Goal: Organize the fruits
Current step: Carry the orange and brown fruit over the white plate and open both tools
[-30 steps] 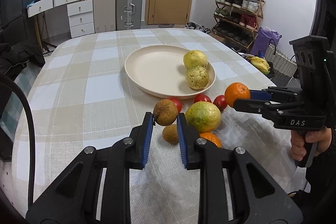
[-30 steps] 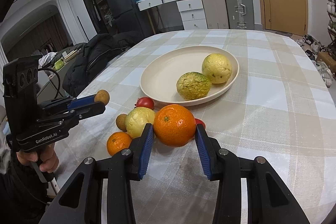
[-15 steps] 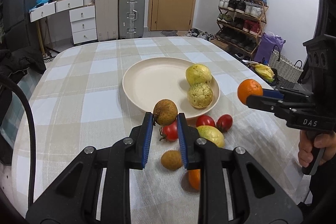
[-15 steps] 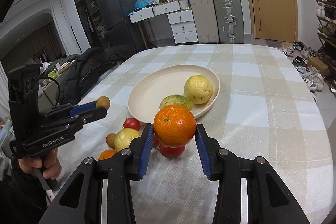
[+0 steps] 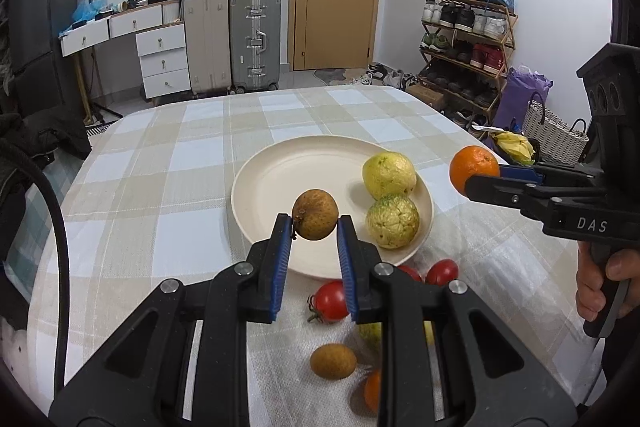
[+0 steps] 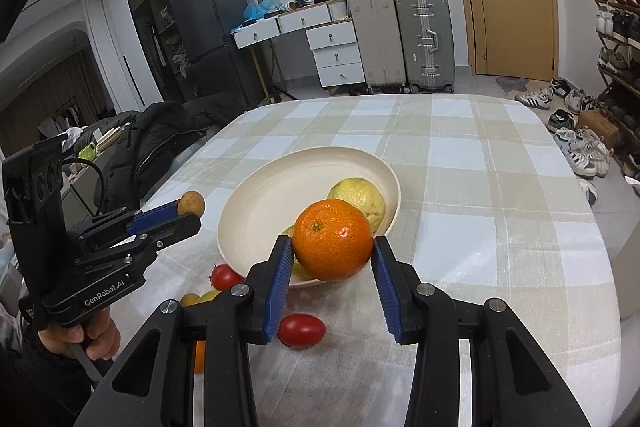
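My left gripper [image 5: 314,223] is shut on a small brown round fruit [image 5: 315,214], held in the air over the near edge of the cream plate [image 5: 280,171]. My right gripper [image 6: 332,251] is shut on an orange [image 6: 332,245], raised above the plate's [image 6: 256,203] near rim. Two yellow-green fruits [image 5: 389,175] [image 5: 393,221] lie on the plate's right side. On the cloth near me lie red tomatoes [image 5: 330,301] [image 6: 301,330], another brown fruit [image 5: 333,361], a second orange [image 5: 372,390] and a yellow-green fruit, partly hidden by my fingers.
The plate sits on a table with a beige and white checked cloth [image 5: 160,179]. A dark jacket [image 6: 160,135] lies at the table's left edge. Suitcases [image 5: 254,41], drawers, a door and a shoe rack [image 5: 464,43] stand beyond the far edge.
Both grippers have carried their fruits up and forward from the pile of loose fruit toward the plate. The loose fruit now lies below and behind the fingertips.
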The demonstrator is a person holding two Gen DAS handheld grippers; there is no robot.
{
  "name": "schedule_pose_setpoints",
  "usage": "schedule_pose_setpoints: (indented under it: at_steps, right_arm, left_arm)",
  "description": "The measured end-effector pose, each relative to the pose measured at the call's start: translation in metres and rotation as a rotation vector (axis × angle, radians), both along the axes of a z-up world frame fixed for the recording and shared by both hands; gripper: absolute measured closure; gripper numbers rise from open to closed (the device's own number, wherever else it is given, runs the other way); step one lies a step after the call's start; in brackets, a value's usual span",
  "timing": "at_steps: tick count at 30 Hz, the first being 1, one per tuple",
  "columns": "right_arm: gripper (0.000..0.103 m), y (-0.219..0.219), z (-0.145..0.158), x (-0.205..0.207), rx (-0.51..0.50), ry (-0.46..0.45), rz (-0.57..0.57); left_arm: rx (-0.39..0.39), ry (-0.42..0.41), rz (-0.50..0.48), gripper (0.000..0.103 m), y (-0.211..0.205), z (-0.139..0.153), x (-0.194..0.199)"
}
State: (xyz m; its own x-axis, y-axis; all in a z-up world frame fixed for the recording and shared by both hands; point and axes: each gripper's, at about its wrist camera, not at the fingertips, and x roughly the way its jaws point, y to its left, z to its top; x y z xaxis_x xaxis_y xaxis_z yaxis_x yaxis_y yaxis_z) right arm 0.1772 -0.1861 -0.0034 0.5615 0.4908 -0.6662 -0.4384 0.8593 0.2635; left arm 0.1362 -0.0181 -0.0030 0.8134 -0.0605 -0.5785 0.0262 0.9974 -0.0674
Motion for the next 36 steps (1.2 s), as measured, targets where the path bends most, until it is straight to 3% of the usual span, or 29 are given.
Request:
schedule_pose_setpoints:
  at_steps: [22,36]
  right_arm:
    - [0.062,0.018,-0.035,0.035,-0.115,0.051,-0.004]
    - [0.062,0.038,-0.041,0.041,-0.141,0.062,0.025]
  left_arm:
    - [0.028,0.061,0.019,0.082,0.002,-0.024,0.041]
    - [0.039,0.089,0.012,0.082,0.001,-0.034,0.053]
